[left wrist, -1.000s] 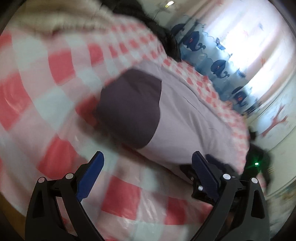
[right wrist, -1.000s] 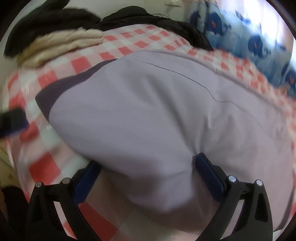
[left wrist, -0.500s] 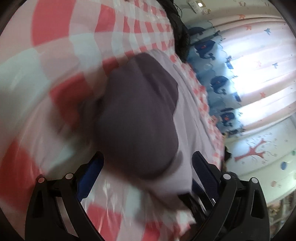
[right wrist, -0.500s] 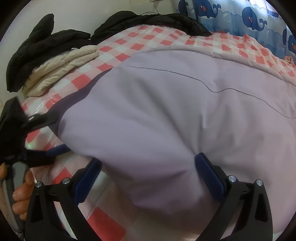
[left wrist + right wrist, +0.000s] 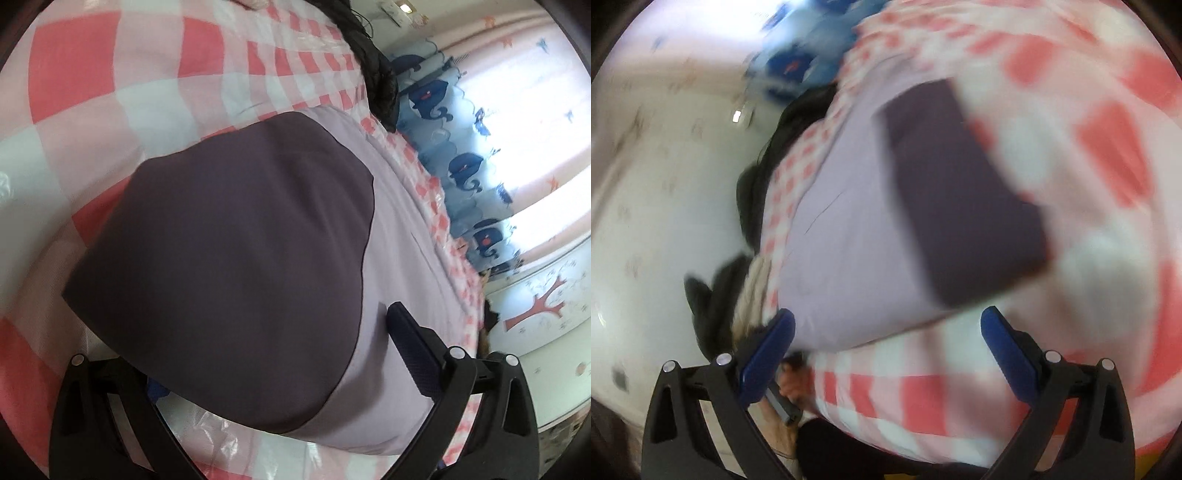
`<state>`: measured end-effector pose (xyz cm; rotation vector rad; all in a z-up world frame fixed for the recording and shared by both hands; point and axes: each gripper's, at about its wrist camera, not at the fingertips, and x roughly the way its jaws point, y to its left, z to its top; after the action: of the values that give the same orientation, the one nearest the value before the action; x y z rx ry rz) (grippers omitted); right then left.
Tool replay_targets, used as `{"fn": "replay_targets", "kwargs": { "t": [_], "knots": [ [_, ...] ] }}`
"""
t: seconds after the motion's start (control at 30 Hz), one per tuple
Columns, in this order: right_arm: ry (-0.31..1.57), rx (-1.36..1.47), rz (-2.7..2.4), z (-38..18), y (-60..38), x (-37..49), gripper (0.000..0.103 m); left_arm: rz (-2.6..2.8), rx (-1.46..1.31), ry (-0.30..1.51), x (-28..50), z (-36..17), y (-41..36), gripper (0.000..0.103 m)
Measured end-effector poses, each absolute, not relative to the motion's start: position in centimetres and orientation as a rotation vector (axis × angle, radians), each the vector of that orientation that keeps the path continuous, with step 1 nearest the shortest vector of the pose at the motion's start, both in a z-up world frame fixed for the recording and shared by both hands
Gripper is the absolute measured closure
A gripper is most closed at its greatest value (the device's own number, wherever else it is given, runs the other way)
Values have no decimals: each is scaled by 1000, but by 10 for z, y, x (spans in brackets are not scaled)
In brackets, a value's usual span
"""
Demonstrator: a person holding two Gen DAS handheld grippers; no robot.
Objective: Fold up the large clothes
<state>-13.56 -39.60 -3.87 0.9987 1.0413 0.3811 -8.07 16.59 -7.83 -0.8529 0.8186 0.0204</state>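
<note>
Garment (image 5: 236,236) hides the left gripper (image 5: 273,354) finger; right view blurred, perhaps open.

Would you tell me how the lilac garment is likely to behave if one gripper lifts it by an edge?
The lilac garment would probably flop and drape, since it lies soft and rounded on the checked cloth. Its dark panel looks smooth, so it may slip. Being large, it would likely sag.

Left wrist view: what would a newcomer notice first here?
A dark purple panel of the lilac garment fills the centre, lying on the red-and-white checked cloth. The left claw straddles its near edge, open. At right hangs a whale-print curtain.
</note>
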Motion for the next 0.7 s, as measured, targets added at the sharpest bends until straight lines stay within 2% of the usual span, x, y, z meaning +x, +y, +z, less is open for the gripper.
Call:
{"fn": "replay_targets", "kwargs": {
  "t": [0.07,0.23,0.33,0.5,0.7],
  "knots": [
    [1027,1119,392,-58,-410,-136,6,24,-845,817,-82,-78,166,8],
    [982,1153,448,-65,-399,-117,5,25,-847,810,-86,-78,168,8],
    [897,1087,477,-46,-392,-113,5,24,-863,805,-88,-80,171,8],
    [1036,1022,373,-77,-392,-104,6,23,-886,809,-88,-84,173,8],
    [929,1016,392,-65,-388,-92,5,23,-898,810,-87,-87,173,8]
  ]
}}
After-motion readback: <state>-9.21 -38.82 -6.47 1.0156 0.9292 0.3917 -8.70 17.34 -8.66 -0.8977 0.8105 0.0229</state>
